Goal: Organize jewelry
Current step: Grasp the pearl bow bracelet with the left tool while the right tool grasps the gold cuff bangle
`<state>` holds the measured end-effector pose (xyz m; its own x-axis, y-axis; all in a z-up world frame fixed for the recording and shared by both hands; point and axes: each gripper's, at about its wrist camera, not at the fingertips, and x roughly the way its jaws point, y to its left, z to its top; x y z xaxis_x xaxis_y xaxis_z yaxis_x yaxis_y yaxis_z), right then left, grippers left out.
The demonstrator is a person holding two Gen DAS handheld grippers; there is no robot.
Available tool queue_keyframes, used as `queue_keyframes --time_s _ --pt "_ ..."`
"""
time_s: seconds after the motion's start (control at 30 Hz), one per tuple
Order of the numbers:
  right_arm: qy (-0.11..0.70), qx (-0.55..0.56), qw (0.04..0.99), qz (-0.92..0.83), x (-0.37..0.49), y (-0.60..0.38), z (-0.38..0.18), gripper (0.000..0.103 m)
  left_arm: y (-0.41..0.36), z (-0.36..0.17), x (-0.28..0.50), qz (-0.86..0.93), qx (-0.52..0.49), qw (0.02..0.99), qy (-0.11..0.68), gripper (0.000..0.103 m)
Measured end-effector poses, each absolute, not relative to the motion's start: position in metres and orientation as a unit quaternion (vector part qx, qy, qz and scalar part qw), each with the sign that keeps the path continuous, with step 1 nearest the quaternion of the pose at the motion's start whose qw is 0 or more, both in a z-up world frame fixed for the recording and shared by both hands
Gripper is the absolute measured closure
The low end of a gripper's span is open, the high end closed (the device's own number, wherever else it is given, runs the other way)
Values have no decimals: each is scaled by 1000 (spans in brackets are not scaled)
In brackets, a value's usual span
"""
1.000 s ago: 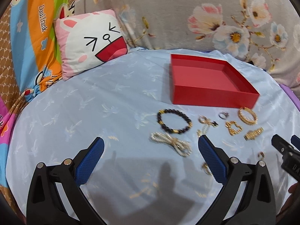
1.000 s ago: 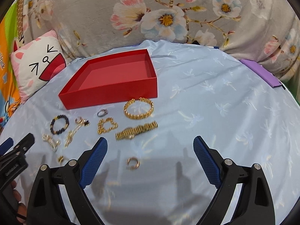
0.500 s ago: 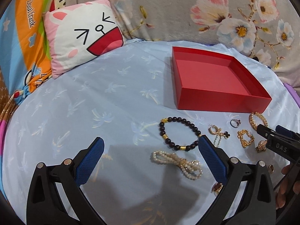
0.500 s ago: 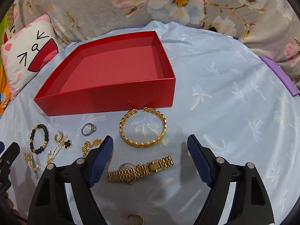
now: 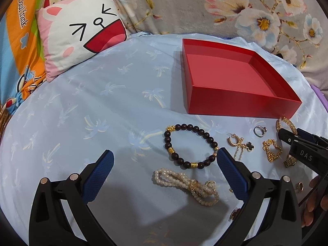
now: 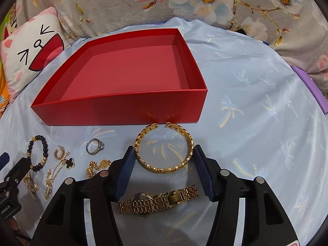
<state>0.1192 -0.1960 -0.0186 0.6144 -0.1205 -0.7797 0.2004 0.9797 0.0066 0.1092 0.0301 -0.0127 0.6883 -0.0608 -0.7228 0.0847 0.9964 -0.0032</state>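
An empty red box (image 6: 123, 108) (image 5: 235, 100) sits on a light blue sheet. In front of it lies jewelry. My right gripper (image 6: 164, 157) is open, its fingers on either side of a gold bangle (image 6: 164, 146), low over the sheet. A gold watch (image 6: 157, 201) lies between its arms. A silver ring (image 6: 94, 146), earrings (image 6: 61, 155) and a gold chain (image 6: 96, 167) lie to the left. My left gripper (image 5: 164, 160) is open and empty above a dark bead bracelet (image 5: 189, 145) and a pearl bracelet (image 5: 186, 182).
A cat-face pillow (image 5: 82, 39) lies at the back left. A floral blanket (image 6: 184, 4) runs along the back. A purple strip (image 6: 311, 90) lies at the right edge. The right gripper shows at the right of the left wrist view (image 5: 303, 149).
My right gripper has moved forward and down over the gold bangle and its fingers have narrowed around it. My left gripper has moved forward toward the bead bracelet.
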Motion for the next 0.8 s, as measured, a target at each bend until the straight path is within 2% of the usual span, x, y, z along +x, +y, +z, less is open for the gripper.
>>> queue_keyframes --time_s 0.33,0.6,0.67,0.73,0.8 --pt "408 58 907 -87 75 -205 -8 47 40 -17 76 -58 17 915 399 5" --pt "391 81 911 -98 48 -219 7 47 30 -19 81 -62 24 911 406 5" --pt "389 82 912 -99 45 -219 9 47 28 -21 87 -63 12 907 417 9" --pt "387 83 913 -100 41 -220 10 47 26 -24 92 -62 2 901 429 19" --pt "387 82 913 -99 40 -220 11 47 22 -26 94 -53 5 900 432 24"
